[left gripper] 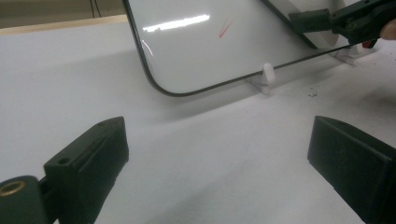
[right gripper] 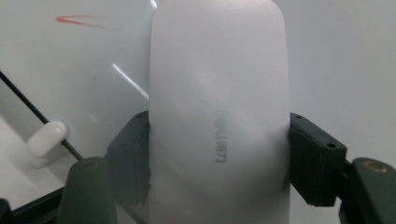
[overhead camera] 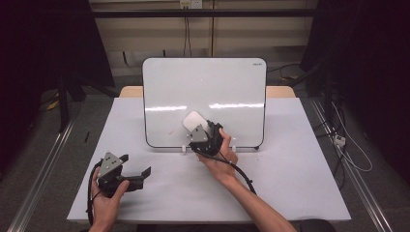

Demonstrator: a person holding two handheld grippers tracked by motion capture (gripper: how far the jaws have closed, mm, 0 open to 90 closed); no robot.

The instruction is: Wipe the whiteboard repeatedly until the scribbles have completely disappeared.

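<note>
At the near edge of the table (overhead camera: 300, 193), the left gripper (overhead camera: 138, 166) rests low on the white top in the person's left hand (overhead camera: 104, 198), its jaws spread wide with nothing between them. In the left gripper view the bare tabletop lies between the two black jaws, which suggests that this hand is simply parked out of the way while the other one works.

Farther in, the right gripper (overhead camera: 199, 129) is held up against the lower middle of the whiteboard (overhead camera: 159, 82). Its jaws are clamped on the two long sides of a white eraser (right gripper: 219, 112), gripped around its lower part so that most of the body sticks out ahead. That hold leaves the flat wiping face free to meet the board. In the high view the eraser (overhead camera: 193, 121) sits against the board face, just above the bottom rim.

The whiteboard stands nearly upright, leaning back a little, propped on small white clips (left gripper: 267, 74) at its bottom edge. That stance faces the surface toward the person. A short red mark (right gripper: 79, 19) shows on the board up and to the left of the eraser, apart from it. I judge this mark to be what the eraser is meant to wipe away, and it is not yet touched.
</note>
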